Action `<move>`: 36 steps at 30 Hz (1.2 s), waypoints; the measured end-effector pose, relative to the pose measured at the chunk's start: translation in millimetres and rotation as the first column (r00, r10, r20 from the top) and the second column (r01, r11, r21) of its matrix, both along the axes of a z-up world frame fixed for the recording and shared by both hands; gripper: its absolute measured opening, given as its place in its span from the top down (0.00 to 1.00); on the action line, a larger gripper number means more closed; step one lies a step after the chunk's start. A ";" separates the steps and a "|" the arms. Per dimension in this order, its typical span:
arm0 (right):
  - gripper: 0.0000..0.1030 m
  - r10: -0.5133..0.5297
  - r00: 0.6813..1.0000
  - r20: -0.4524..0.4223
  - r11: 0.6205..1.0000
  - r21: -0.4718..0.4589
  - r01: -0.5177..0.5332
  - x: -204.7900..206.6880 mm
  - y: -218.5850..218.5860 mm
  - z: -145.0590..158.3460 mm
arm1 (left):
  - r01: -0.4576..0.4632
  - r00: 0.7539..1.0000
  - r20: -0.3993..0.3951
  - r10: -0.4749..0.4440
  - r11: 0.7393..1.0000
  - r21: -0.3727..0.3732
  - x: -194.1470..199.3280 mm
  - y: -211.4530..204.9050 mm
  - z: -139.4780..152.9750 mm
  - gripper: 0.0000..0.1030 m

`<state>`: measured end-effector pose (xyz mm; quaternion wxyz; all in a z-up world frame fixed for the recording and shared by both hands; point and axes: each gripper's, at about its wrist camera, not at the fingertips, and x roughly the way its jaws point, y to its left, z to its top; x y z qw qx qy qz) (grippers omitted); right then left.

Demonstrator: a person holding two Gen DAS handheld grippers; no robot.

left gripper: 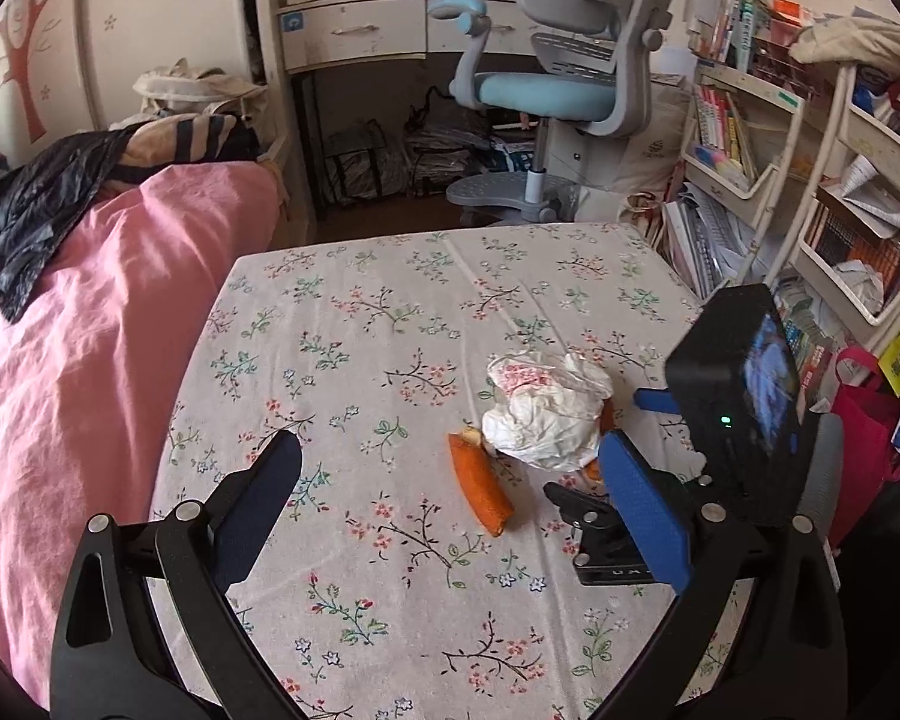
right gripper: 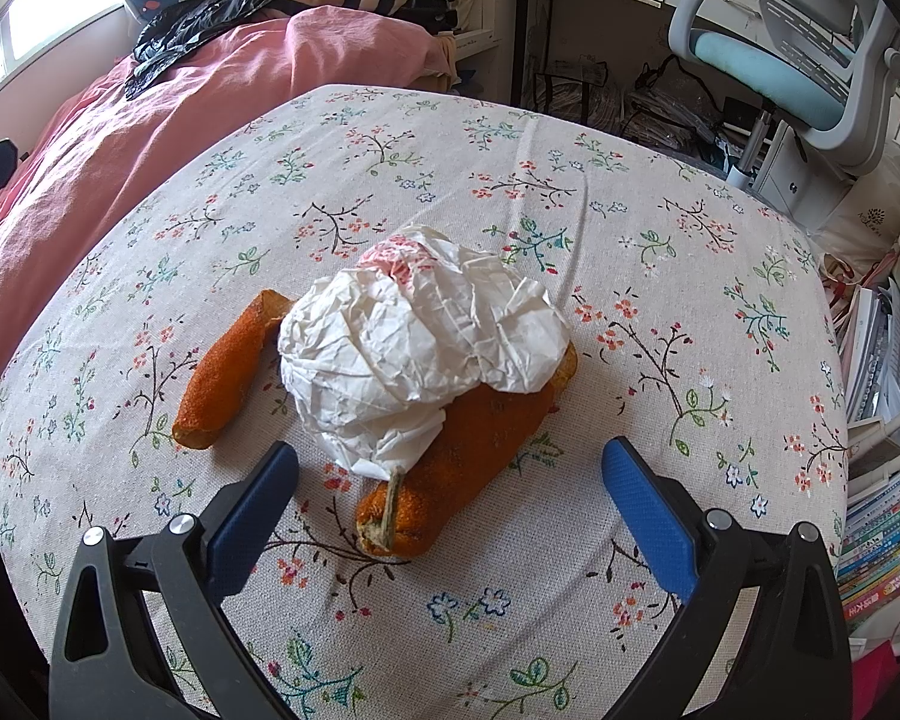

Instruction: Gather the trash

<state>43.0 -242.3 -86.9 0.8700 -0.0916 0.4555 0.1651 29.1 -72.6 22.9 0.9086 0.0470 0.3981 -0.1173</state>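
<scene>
Floral-clothed bench (right gripper: 660, 228) carrying crumpled wrapper (right gripper: 414, 342) over orange peels (right gripper: 468, 450) | right tongs (right gripper: 450, 480) gaping wide, empty | left tongs (left gripper: 450, 480) gaping wide, empty

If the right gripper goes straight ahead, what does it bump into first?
Probably the near orange peel, right between the open right gripper fingers; the crumpled white paper lies just behind it.

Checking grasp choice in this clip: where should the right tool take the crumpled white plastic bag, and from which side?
Grip the crumpled white plastic bag across its raised, bunched middle, coming from above. It lies draped over the larger orange peel piece, so a low side approach would likely catch peel. The right tool is open.
</scene>
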 end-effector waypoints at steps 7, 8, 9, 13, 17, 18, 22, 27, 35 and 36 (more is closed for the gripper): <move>0.06 0.000 1.000 0.000 1.000 0.000 0.000 0.2 -0.1 0.1 | -0.047 0.995 -0.090 0.041 0.997 -0.062 14.1 10.1 -25.4 0.07; 0.06 0.000 1.000 0.000 1.000 0.000 0.000 0.4 -0.4 0.1 | -0.052 0.995 -0.091 0.046 0.996 -0.066 14.3 10.2 -27.4 0.07; 0.06 0.000 1.000 0.000 1.000 0.000 0.000 0.3 -0.2 0.1 | -0.053 0.995 -0.092 0.046 0.996 -0.066 14.7 10.1 -29.4 0.07; 0.06 0.000 1.000 0.000 1.000 0.000 0.000 0.2 0.2 0.1 | -0.070 0.993 -0.100 0.064 0.996 -0.058 19.4 11.5 -36.2 0.07; 0.06 0.000 1.000 0.000 1.000 0.000 0.000 0.2 0.2 0.0 | -0.105 0.987 -0.128 0.093 0.991 -0.084 28.5 20.1 -42.2 0.07; 0.06 0.000 1.000 0.000 1.000 -0.001 0.000 0.0 0.6 0.0 | -0.113 0.986 -0.134 0.100 0.989 -0.091 30.6 22.1 -43.2 0.07; 0.06 -0.002 1.000 0.000 1.000 -0.001 0.002 0.6 -0.4 0.0 | -0.133 0.981 -0.157 0.117 0.986 -0.098 37.3 27.6 -49.3 0.07; 0.06 -0.025 1.000 -0.016 1.000 -0.006 0.025 -5.4 -1.6 0.0 | -0.134 0.978 -0.175 0.115 0.986 -0.102 41.5 27.3 -54.7 0.07; 0.06 -0.004 1.000 0.003 0.998 0.061 0.004 -19.7 -23.4 20.1 | -0.167 0.971 -0.198 0.135 0.975 -0.150 43.9 43.5 -59.1 0.07; 0.06 -0.004 1.000 0.030 0.996 0.086 0.001 -21.2 -26.4 27.3 | -0.166 0.970 -0.202 0.134 0.974 -0.152 44.2 42.9 -60.9 0.07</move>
